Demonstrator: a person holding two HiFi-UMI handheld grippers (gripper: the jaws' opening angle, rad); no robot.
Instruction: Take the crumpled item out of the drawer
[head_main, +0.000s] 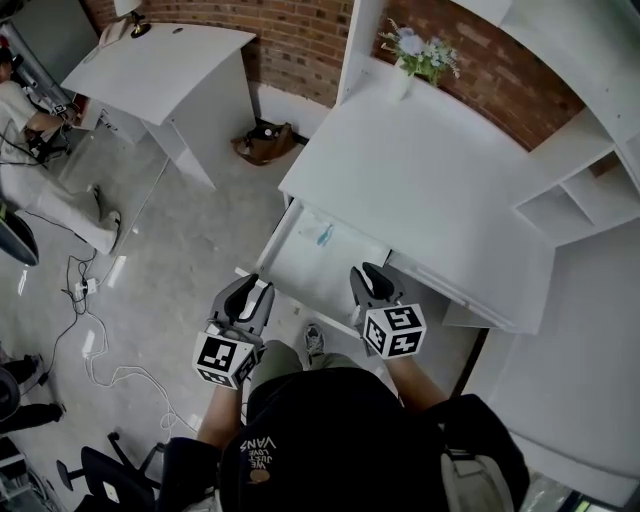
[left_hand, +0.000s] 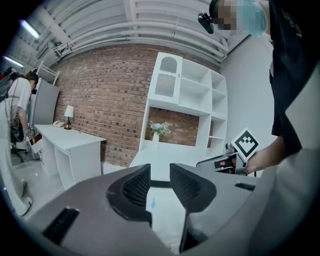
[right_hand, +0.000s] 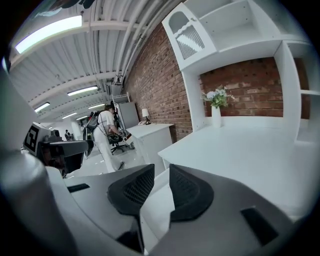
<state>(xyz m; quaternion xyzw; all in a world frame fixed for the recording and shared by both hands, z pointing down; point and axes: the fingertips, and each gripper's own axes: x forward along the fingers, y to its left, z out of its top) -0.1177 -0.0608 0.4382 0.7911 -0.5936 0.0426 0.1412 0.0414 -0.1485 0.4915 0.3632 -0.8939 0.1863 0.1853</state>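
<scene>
Where the head view looks down, the white counter (head_main: 420, 170) is smooth and flat. Its drawer (head_main: 300, 268) stands open toward the person. The crumpled item (head_main: 322, 235) lies on the drawer's bare white bottom, nearer the back than the front. It is a small, pale, wrinkly lump with a blue patch. It looks a little longer from the back of the drawer toward the front, but it is too small to be sure. The left tongs (head_main: 250, 288) and the right tongs (head_main: 366, 276) hover by the drawer's front edge, one at each side, well apart from the item. A bunch of flowers (head_main: 420, 50) stands at the back of the counter, by the red brick wall (head_main: 300, 40).

In the left gripper view, the left tongs are released. Their two dark pads have a bumpy grid on them, with a gap between and nothing in it. Through the gap the item's blue patch shows, small, on the white drawer bottom. The right tongs show off to the right.

In the right gripper view, the right tongs are released too. Nothing sits between their dark ribbed pads. Past them lie the white drawer and the counter's smooth top.
</scene>
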